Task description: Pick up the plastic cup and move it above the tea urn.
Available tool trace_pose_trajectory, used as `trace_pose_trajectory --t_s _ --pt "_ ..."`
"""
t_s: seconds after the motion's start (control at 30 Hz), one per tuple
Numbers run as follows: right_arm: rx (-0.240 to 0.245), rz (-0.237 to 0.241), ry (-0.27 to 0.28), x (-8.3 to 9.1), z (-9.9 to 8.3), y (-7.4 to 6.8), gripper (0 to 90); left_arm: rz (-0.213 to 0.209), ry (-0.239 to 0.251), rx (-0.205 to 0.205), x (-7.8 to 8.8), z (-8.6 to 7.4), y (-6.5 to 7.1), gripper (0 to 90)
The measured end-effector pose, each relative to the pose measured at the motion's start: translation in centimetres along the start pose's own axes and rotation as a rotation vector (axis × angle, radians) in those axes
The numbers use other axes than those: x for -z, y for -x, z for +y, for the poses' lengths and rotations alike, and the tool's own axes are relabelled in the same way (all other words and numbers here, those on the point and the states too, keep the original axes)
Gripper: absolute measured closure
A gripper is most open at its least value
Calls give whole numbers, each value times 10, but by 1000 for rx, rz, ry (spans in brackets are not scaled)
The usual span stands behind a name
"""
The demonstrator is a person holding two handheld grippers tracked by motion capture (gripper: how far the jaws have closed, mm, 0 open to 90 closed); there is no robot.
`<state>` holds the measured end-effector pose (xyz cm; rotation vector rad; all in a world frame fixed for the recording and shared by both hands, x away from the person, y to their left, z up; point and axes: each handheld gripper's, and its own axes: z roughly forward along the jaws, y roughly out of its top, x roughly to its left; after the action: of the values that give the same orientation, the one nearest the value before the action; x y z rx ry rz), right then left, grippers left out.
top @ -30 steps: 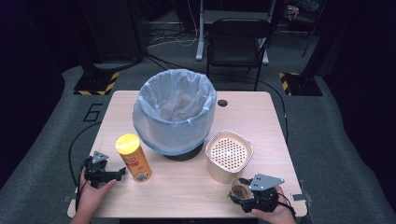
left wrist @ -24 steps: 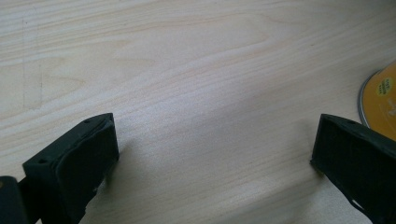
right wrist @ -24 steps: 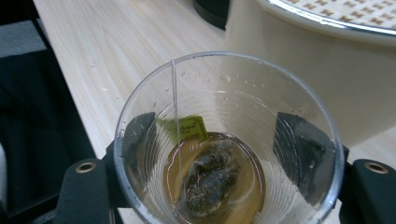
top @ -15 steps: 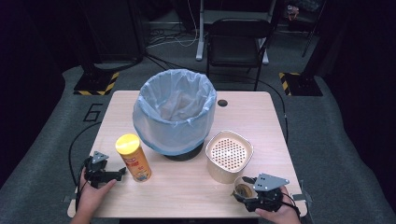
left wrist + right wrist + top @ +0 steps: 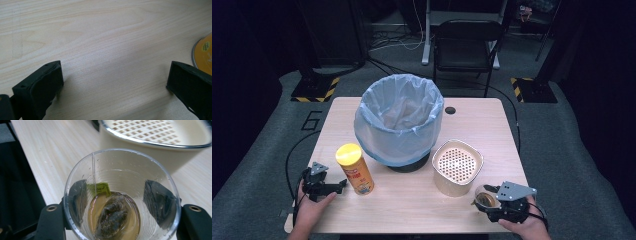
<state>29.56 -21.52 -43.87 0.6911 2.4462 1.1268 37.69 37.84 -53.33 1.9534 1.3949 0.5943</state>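
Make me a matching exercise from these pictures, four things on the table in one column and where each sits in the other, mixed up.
1. clear cup
2. chip can
3. lined bin
4. perforated container

a. table's middle
b. between the right gripper's jaws
c. beside the left gripper
d. right of the bin's base

Pairs: 1-b, 2-c, 3-a, 4-d
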Motion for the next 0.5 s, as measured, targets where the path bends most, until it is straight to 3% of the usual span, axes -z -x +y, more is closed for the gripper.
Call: trace_pose_trajectory --t_s 0.23,0.5 --pt "-10 -49 -5 14 8 17 365 -1 1 0 0 0 0 4" --pt "-26 -60 -7 18 11 31 364 0 2 2 0 0 0 4"
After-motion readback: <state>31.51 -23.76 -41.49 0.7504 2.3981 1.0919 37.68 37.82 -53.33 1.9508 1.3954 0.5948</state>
